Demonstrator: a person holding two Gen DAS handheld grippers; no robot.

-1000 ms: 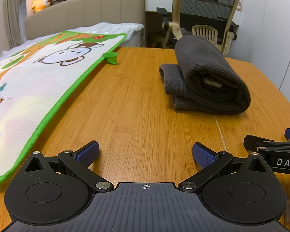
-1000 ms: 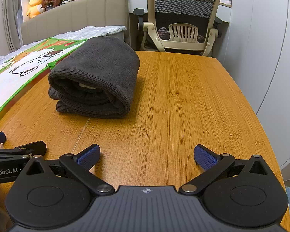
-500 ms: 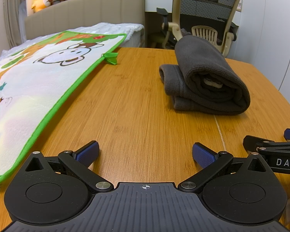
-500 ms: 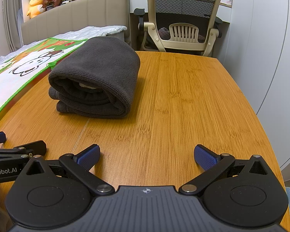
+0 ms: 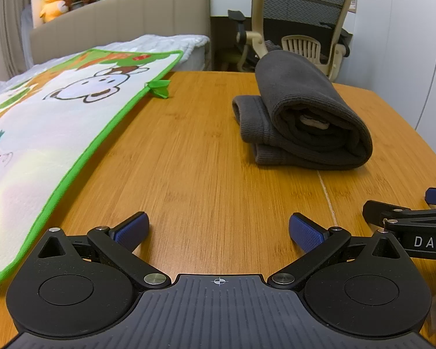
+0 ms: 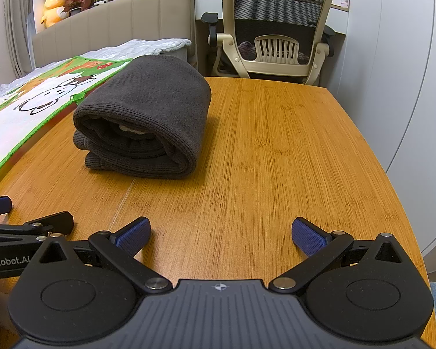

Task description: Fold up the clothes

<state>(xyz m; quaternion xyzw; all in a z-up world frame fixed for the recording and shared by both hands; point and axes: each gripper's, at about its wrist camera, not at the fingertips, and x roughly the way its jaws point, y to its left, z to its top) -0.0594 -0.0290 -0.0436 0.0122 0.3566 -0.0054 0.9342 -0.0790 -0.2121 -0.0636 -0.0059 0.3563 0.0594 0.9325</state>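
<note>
Folded grey garment [image 6: 148,122] lies lengthwise away — layered end facing both wide-spread, empty grippers [image 5: 218,229] [image 6: 221,231].

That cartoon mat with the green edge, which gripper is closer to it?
Left. The left gripper sits right beside the mat; the right gripper is farther over.
</note>
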